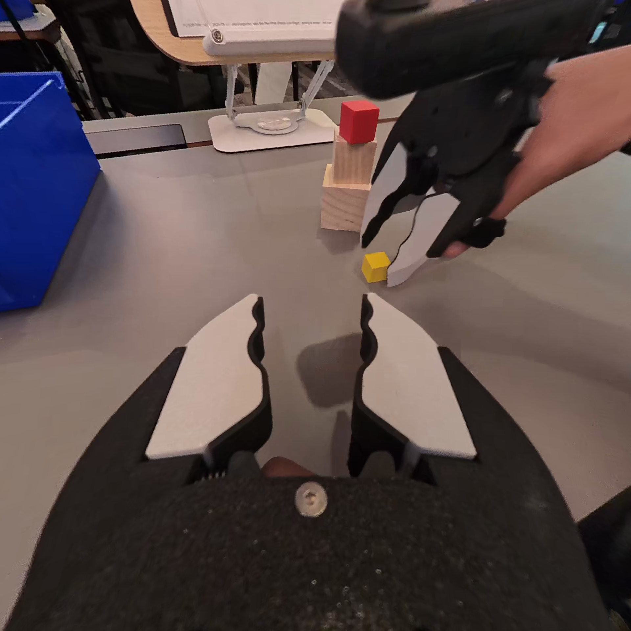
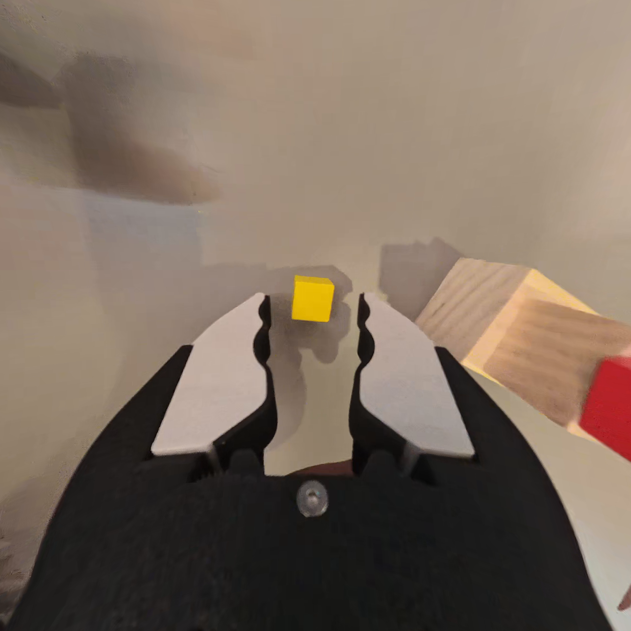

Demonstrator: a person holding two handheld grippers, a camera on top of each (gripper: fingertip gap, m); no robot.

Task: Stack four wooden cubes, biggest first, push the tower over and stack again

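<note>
left tongs (image 1: 312, 300) hover low and level, jaws parted with nothing between them. right tongs (image 1: 375, 263) tip steeply downward from the upper right, jaws spread wide and empty, tips nearly at the surface. the person's right hand (image 1: 563, 136) grips their black handle, one fingertip curled under it.

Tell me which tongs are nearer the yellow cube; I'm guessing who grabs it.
Right. The right tongs are open just short of the yellow cube, which lies on the table. The left tongs hang open farther back, apart from it.
</note>
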